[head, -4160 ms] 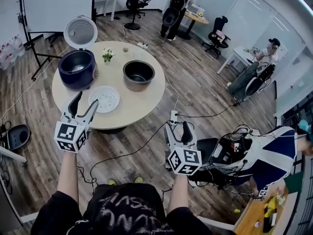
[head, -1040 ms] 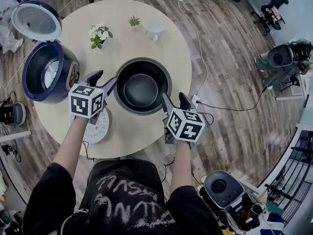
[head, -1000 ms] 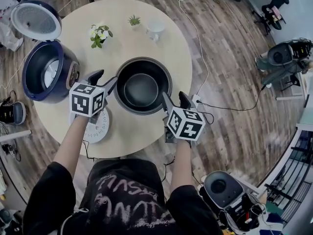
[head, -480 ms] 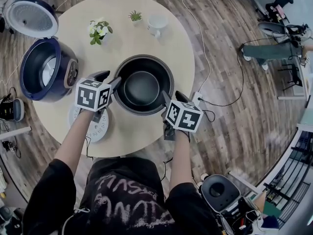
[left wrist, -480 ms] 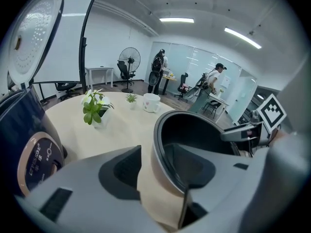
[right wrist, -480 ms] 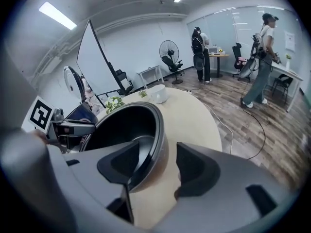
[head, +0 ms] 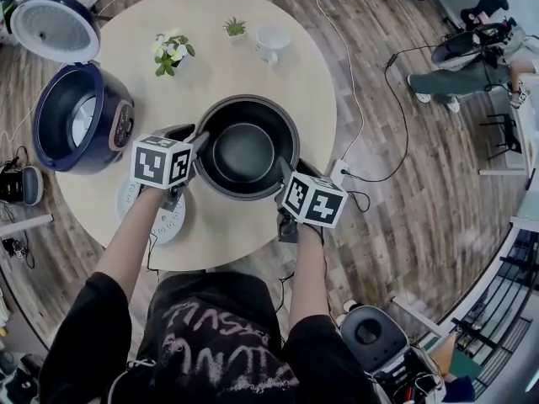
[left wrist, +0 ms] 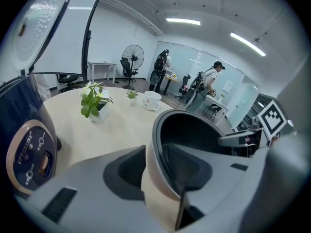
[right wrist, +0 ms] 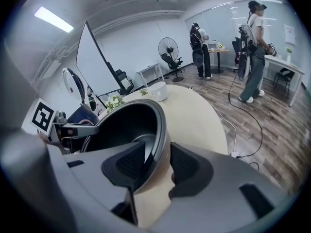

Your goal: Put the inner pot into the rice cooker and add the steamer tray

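The dark inner pot [head: 244, 146] stands in the middle of the round table [head: 210, 74]. My left gripper [head: 195, 144] straddles its left rim and my right gripper [head: 286, 175] its right rim. In the left gripper view the pot's wall [left wrist: 194, 130] runs between the closing jaws of the left gripper [left wrist: 155, 164]. The right gripper [right wrist: 158, 161] is also closing, one pad inside the pot [right wrist: 126, 120] and one outside. The blue rice cooker [head: 80, 120] stands at the left, its lid [head: 55, 25] raised. The white steamer tray [head: 160, 217] lies under my left arm.
A flowering plant [head: 171, 55], a small green plant [head: 233, 29] and a white cup [head: 271, 39] stand at the table's far side. A power strip [head: 338, 173] and cables lie on the floor at the right. The cooker's panel [left wrist: 29, 149] is close beside the left gripper.
I came up to the table and both grippers sank onto the pot's rim, left and right. Their jaws have narrowed around the pot wall. The pot has not moved.
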A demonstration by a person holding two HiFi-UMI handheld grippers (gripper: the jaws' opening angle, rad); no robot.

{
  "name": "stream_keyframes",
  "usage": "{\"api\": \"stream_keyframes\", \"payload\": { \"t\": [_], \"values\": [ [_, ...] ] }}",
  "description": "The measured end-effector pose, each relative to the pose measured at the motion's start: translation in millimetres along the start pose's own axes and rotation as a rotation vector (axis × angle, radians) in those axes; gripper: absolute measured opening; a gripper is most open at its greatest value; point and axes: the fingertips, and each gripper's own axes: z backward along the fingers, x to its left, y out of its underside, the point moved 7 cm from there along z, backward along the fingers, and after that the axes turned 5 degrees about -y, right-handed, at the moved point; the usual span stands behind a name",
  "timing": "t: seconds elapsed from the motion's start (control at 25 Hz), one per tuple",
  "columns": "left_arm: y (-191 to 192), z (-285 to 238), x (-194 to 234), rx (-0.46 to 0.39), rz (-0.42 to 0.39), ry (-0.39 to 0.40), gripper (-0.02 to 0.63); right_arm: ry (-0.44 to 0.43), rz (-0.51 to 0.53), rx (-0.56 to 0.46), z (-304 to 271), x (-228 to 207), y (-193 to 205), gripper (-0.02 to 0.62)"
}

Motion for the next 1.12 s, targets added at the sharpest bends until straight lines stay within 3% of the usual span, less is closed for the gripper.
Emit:
{"api": "stream_keyframes", "payload": {
  "t": [0.2, 0.72, 1.12],
  "values": [
    [0.3, -0.4, -4.4, 0.000, 0.005, 0.013, 0.108, -0.001, 0.015, -0.010, 0.6, 4.5, 0.2, 0.122],
    [14.8, 13.5, -8.4, -0.107, 0.134, 0.055, 0.086, 0.000, -0.012, -0.069, 14.3, 7.4, 10.5, 0.099],
    [-0.2, 50.2, -19.4, -0.218, 0.103, 0.033, 0.083, -0.029, 0.008, -0.164, 41.4, 22.2, 2.0, 0.097]
  ]
}}
